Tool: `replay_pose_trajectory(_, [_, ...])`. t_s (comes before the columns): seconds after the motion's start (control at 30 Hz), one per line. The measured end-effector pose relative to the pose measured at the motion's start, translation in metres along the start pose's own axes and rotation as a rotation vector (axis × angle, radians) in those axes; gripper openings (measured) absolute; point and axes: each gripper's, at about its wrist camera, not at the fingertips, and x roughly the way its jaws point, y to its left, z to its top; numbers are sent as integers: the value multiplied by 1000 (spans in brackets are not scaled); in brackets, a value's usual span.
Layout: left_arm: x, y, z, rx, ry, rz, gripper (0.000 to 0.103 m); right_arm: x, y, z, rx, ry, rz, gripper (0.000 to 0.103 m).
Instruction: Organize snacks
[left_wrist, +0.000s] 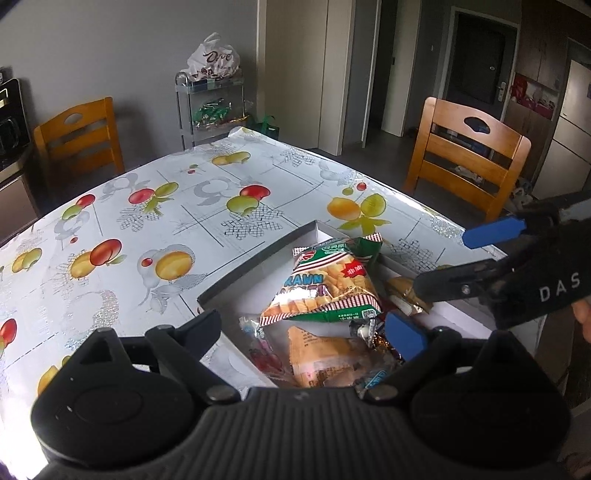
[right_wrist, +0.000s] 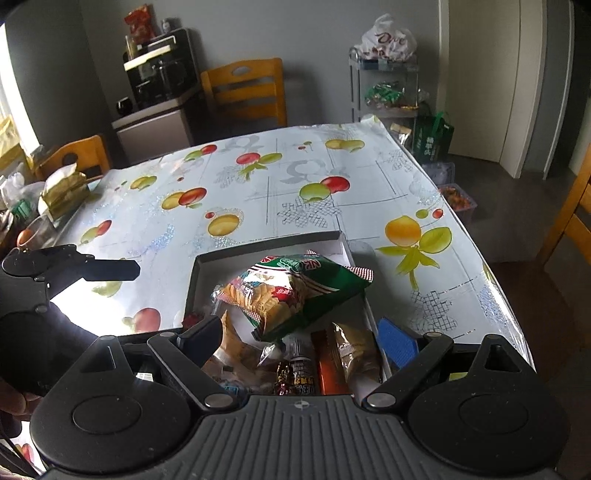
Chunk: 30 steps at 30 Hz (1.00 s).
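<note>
Left gripper (left_wrist: 308, 334): jaws standing wide apart, gripping nothing; snack packets are lying in the gap below them, untouched. Right gripper (right_wrist: 308, 338): jaws likewise spread wide and empty, hanging over the same pile.

Snacks are sitting in a shallow white box (left_wrist: 258, 254) at lower centre of both views. The green prawn-cracker bag (left_wrist: 325, 284) is lying on top, tilted, covering smaller packets. An orange wrapper (left_wrist: 325, 356) and a clear packet with red print (left_wrist: 264, 354) are showing beneath it in the left view. A beige packet (right_wrist: 356, 350) and a dark foil sweet (right_wrist: 284, 380) are lying near the bottom edge in the right view.

The box is resting on the fruit-patterned tablecloth (left_wrist: 147, 221). In the left view, the right gripper is intruding from the right edge, above the box's right side.

Surroundings: wooden chair (left_wrist: 465, 155) upper right, metal rack (left_wrist: 210, 107) upper centre carrying a white plastic bag (left_wrist: 214, 55); coffee machine (right_wrist: 160, 70) upper left of the right view.
</note>
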Motion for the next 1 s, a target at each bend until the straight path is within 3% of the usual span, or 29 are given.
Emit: replay_pose_trajectory(1.0, [-11, 0, -2, 2, 25, -15, 100, -22, 3, 2, -44, -23, 9, 94])
